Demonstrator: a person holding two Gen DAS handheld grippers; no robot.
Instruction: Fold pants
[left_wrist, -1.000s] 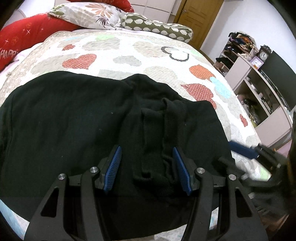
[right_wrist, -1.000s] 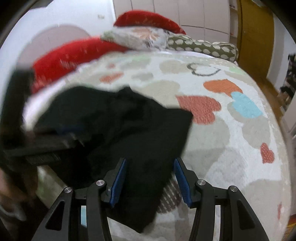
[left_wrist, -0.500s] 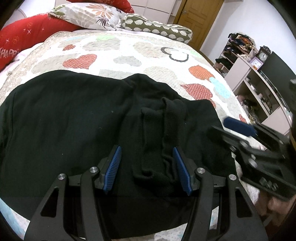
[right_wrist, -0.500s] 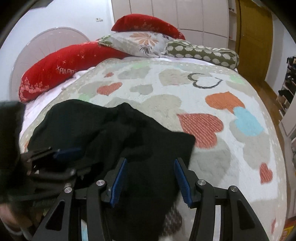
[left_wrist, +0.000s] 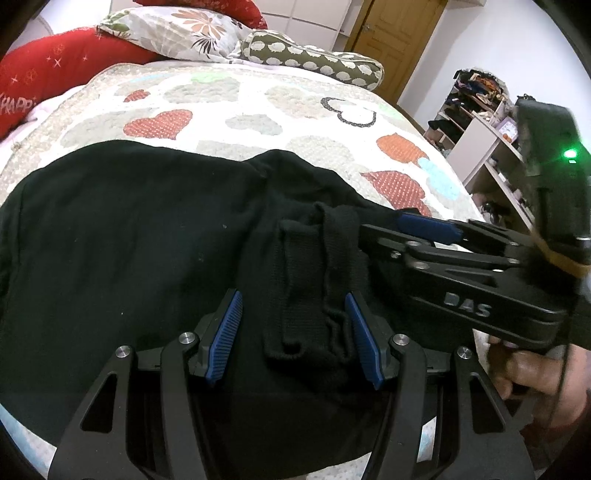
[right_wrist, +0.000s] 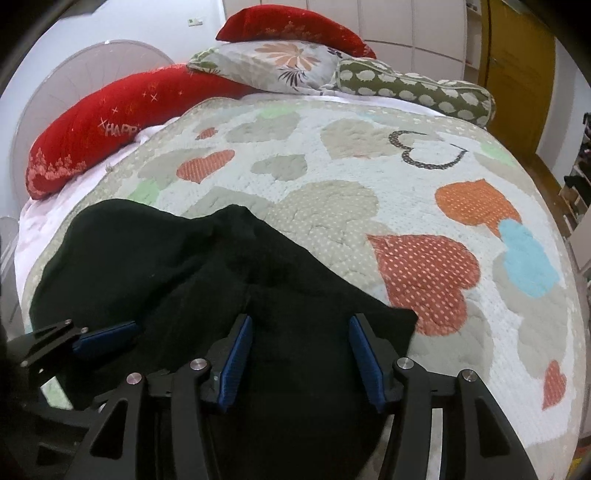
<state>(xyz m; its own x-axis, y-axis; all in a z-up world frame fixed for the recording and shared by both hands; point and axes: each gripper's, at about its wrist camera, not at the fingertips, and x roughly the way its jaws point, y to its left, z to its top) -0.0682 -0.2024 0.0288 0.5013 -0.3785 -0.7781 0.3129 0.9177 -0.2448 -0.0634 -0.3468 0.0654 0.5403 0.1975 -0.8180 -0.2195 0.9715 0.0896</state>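
Lying flat near the bed's (right_wrist: 369, 122) foot edge, the black pants (left_wrist: 129, 240) cover the heart-patterned quilt (left_wrist: 240, 107). Left gripper (left_wrist: 293, 338) hovers over a bunched ridge of fabric — jaws parted, pads not pressing. Right gripper (right_wrist: 301, 360) hangs above the pants' right corner — jaws apart, grasping nothing. Pillows (right_wrist: 266, 66) line the far edge.

A heart-patterned quilt (right_wrist: 332, 177) covers the bed, with red pillows (right_wrist: 122, 114), a floral pillow (right_wrist: 273, 64) and a spotted bolster (right_wrist: 417, 90) at its head.
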